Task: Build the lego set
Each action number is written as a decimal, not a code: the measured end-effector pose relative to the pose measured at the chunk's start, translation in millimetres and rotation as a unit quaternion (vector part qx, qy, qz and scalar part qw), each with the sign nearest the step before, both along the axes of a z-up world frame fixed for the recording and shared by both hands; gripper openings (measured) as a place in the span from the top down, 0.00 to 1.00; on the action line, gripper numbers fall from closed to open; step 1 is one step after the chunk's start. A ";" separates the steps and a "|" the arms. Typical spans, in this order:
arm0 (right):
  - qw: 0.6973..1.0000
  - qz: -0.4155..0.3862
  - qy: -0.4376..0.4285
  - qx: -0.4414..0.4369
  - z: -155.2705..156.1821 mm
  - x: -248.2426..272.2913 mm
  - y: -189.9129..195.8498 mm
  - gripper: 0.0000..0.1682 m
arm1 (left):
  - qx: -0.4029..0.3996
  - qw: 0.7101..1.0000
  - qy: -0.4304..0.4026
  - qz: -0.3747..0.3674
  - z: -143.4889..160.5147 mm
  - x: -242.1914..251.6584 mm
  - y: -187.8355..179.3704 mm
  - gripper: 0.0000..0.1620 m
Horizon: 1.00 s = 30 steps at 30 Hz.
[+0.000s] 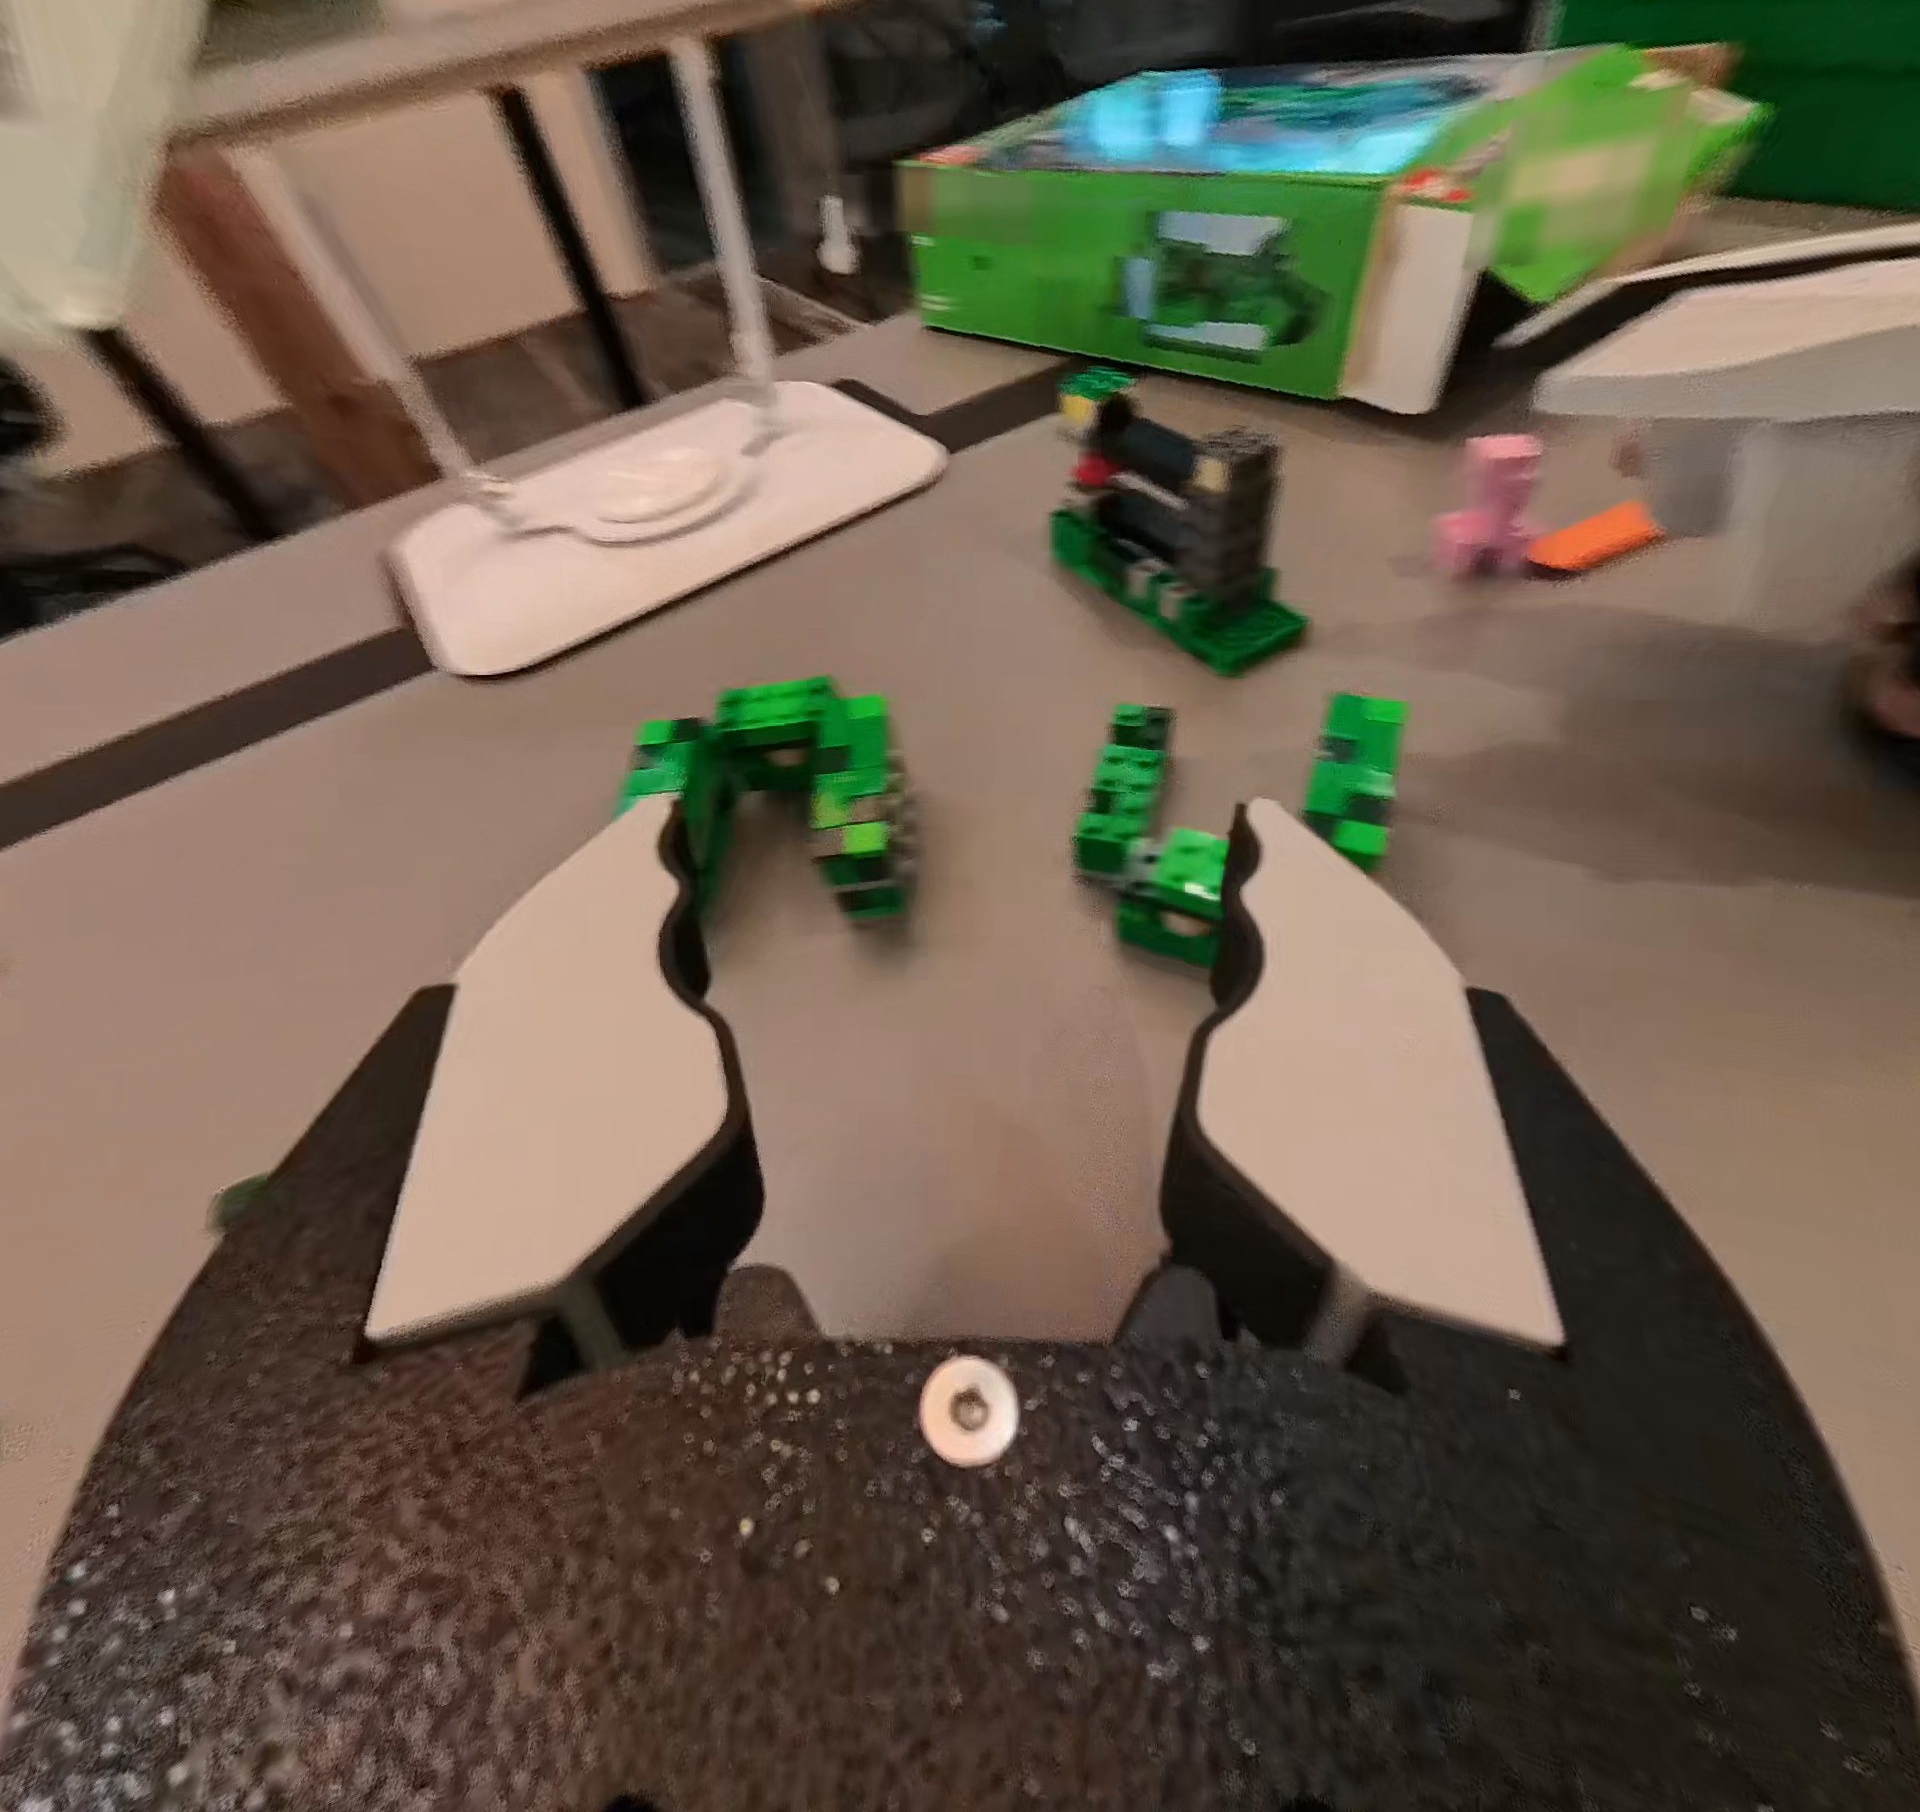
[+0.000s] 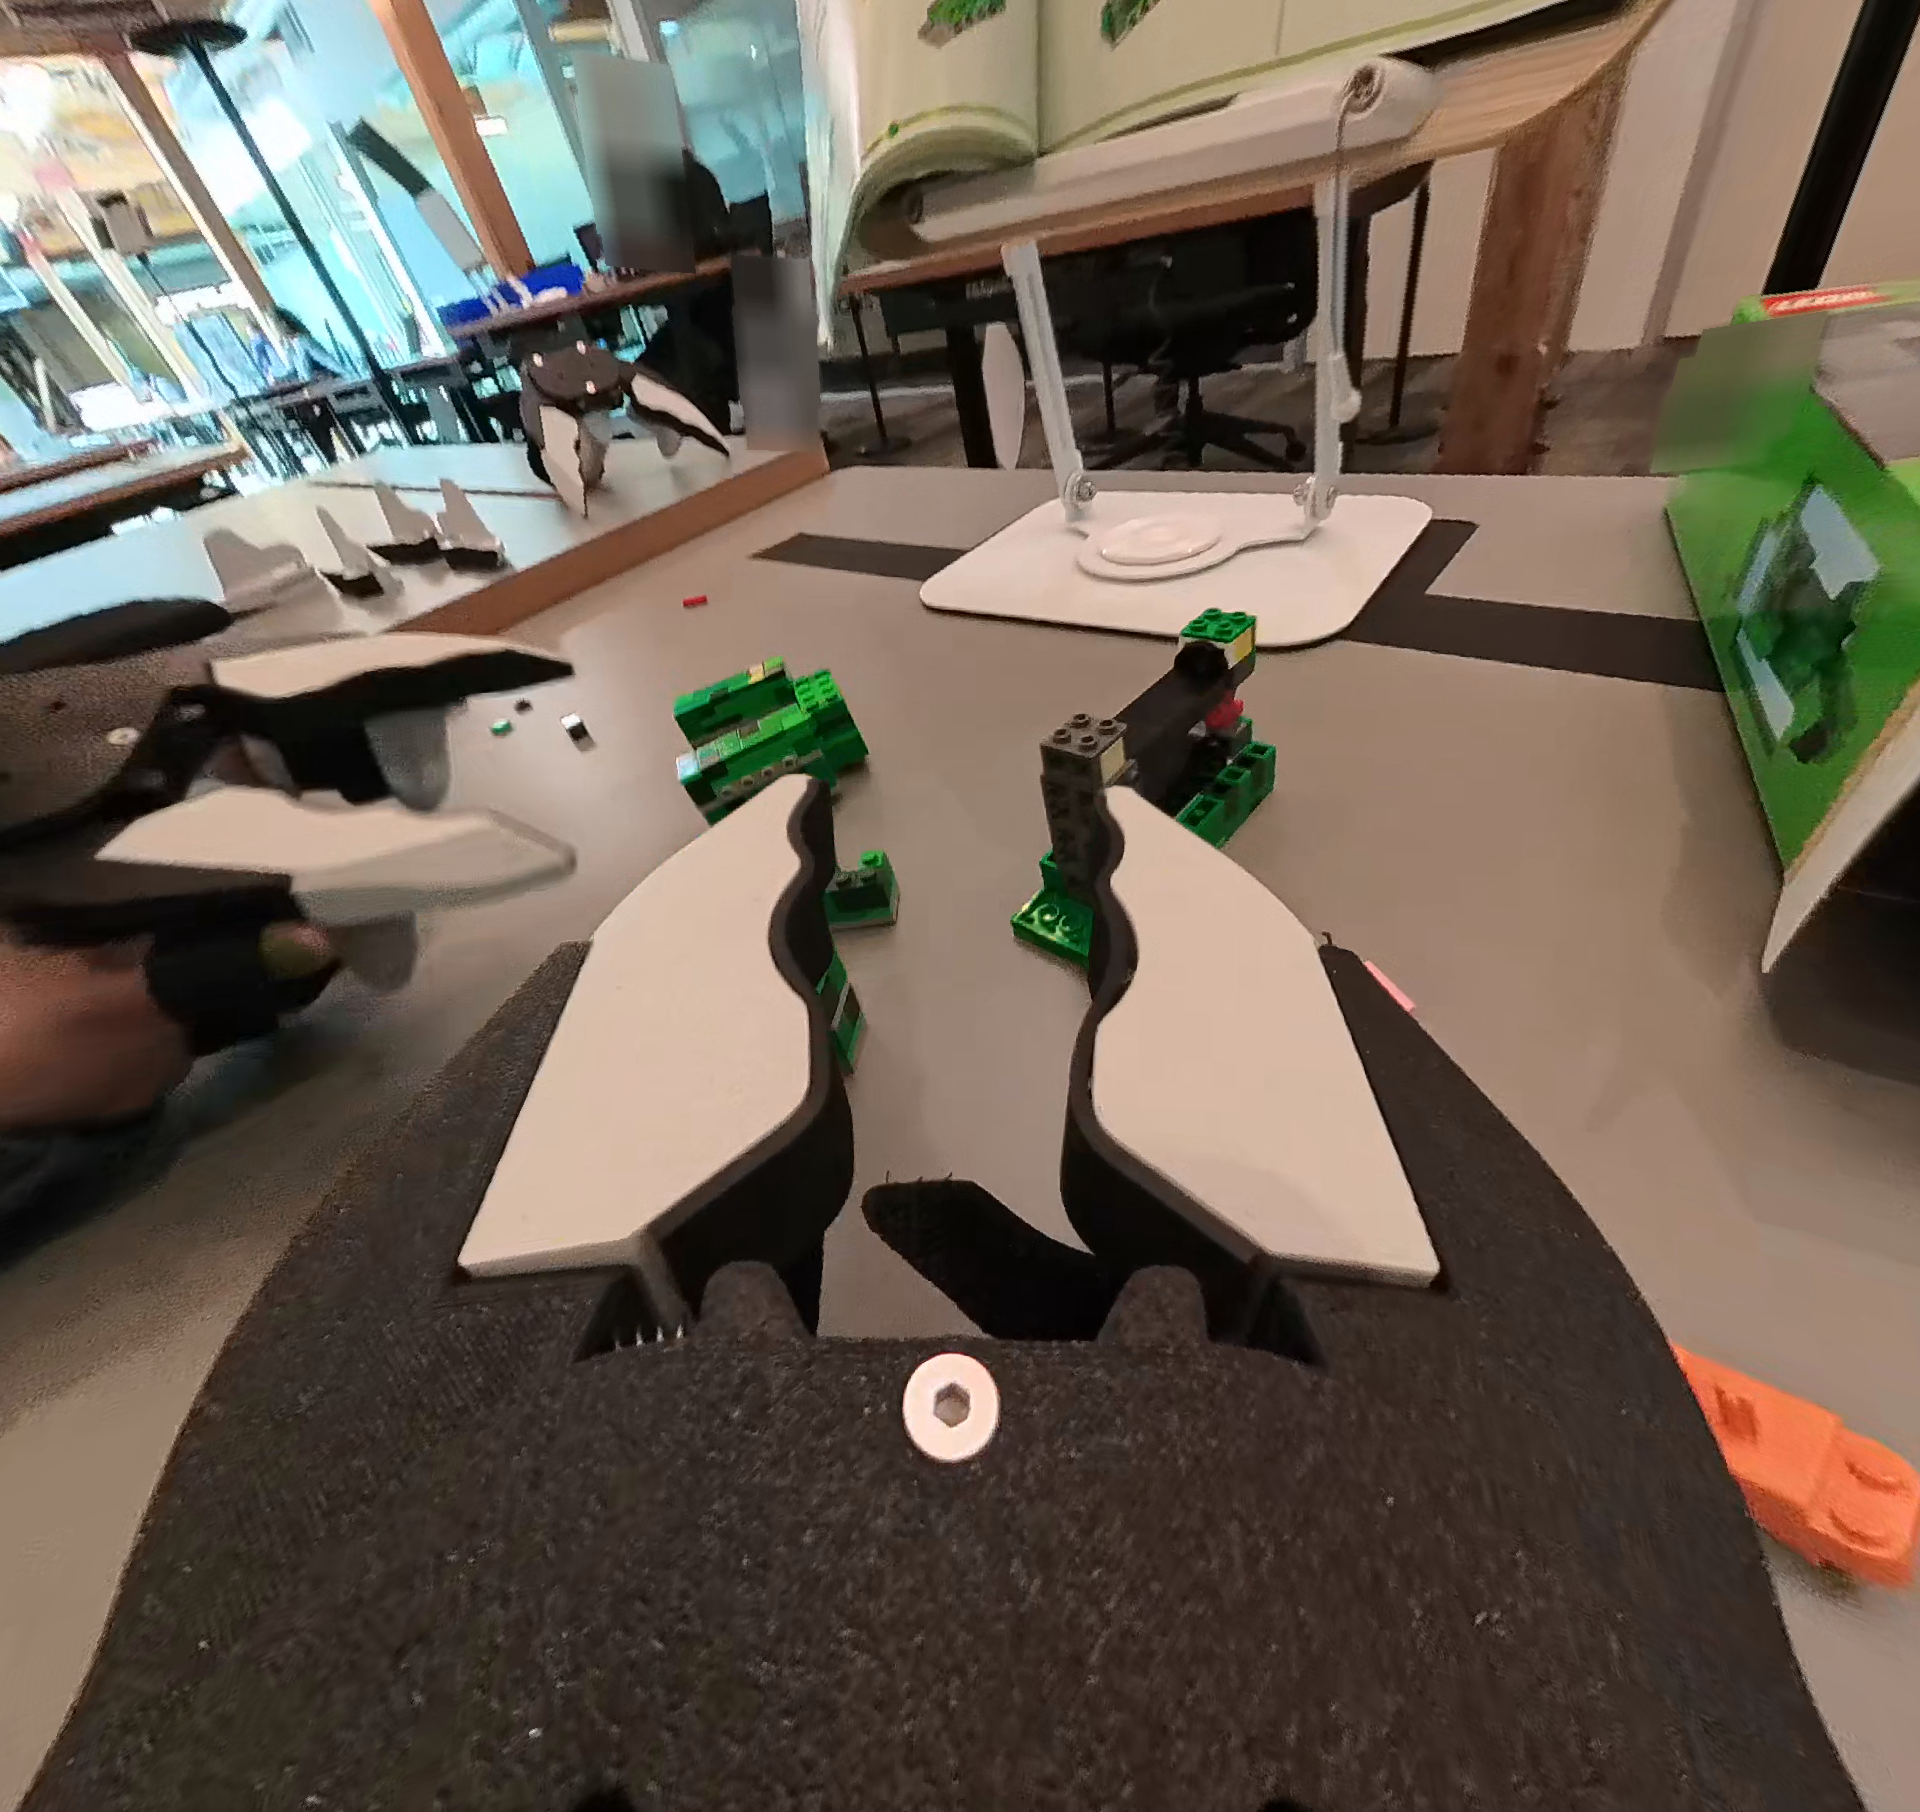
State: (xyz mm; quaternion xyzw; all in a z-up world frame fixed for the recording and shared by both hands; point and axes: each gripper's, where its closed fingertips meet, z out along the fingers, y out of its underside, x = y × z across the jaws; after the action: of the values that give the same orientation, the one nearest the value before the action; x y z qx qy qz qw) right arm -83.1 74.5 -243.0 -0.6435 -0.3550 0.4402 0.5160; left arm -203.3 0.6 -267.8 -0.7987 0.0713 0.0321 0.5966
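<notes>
Left wrist view: the left gripper point(image 1: 961, 858) is held wide open and empty above the grey table point(image 1: 312, 931), with a green arch assembly point(image 1: 800, 786) beyond its left finger and small green brick pieces point(image 1: 1153, 827) by its right finger. A grey-and-black tower on a green base point(image 1: 1195, 536) is set farther back, before the green box point(image 1: 1174, 256). Right wrist view: the right gripper point(image 2: 961, 817) is likewise spread apart, nothing held, the tower just beside its right finger.
</notes>
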 end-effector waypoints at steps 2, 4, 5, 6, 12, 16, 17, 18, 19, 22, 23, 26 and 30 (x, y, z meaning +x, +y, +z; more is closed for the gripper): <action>0.999 -0.003 0.033 0.001 6.6 1.3 2.5 0.74 | -0.023 0.998 -0.017 -0.048 -2.9 19.8 0.8 0.41; 0.998 0.000 0.063 -0.001 11.9 1.9 3.2 0.75 | -0.048 0.995 -0.022 -0.087 -6.5 36.9 -1.1 0.51; 0.998 -0.002 0.065 -0.002 12.1 1.9 3.6 0.76 | -0.058 0.993 -0.025 -0.097 -8.7 42.7 -1.6 0.54; 0.998 -0.004 0.063 0.000 11.8 1.8 3.9 0.75 | -0.068 0.991 -0.030 -0.107 -11.2 48.2 -2.1 0.57; 0.998 -0.010 0.056 0.024 13.1 0.5 0.9 0.77 | -0.145 0.980 -0.042 -0.127 -34.3 69.7 -1.9 0.37; 0.998 -0.006 0.058 0.024 13.4 -0.3 0.5 0.78 | -0.163 0.975 -0.052 -0.144 -39.5 82.3 -3.0 0.39; 0.998 -0.006 0.059 0.022 13.4 -0.1 0.9 0.78 | -0.165 0.973 -0.063 -0.151 -39.3 85.3 -3.5 0.40; 0.998 -0.006 0.062 0.020 13.8 0.4 1.1 0.78 | -0.165 0.972 -0.070 -0.153 -38.5 86.2 -3.7 0.41; 0.998 -0.006 0.065 0.020 14.4 0.9 1.2 0.78 | -0.166 0.970 -0.077 -0.160 -37.5 87.6 -4.7 0.43; 0.997 -0.004 0.069 0.018 15.2 1.4 1.3 0.77 | -0.163 0.954 -0.139 -0.211 -29.8 103.4 -11.2 0.52; 0.997 -0.004 0.070 0.018 15.3 1.5 1.3 0.77 | -0.161 0.946 -0.162 -0.230 -26.2 109.2 -13.4 0.54; 0.997 -0.006 0.074 0.025 16.9 2.6 0.8 0.77 | -0.114 0.959 -0.152 -0.209 -13.1 97.1 -9.5 0.55; 0.996 -0.019 0.073 0.053 20.2 5.4 -0.4 0.77 | -0.005 0.993 -0.072 -0.095 17.5 43.1 -9.2 0.52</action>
State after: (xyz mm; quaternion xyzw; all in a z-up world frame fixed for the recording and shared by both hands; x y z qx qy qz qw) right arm -77.7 74.1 -222.8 -0.5878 -0.3269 0.4568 0.5822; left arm -160.1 -8.6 -250.3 -0.7914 0.1039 -0.0828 0.5967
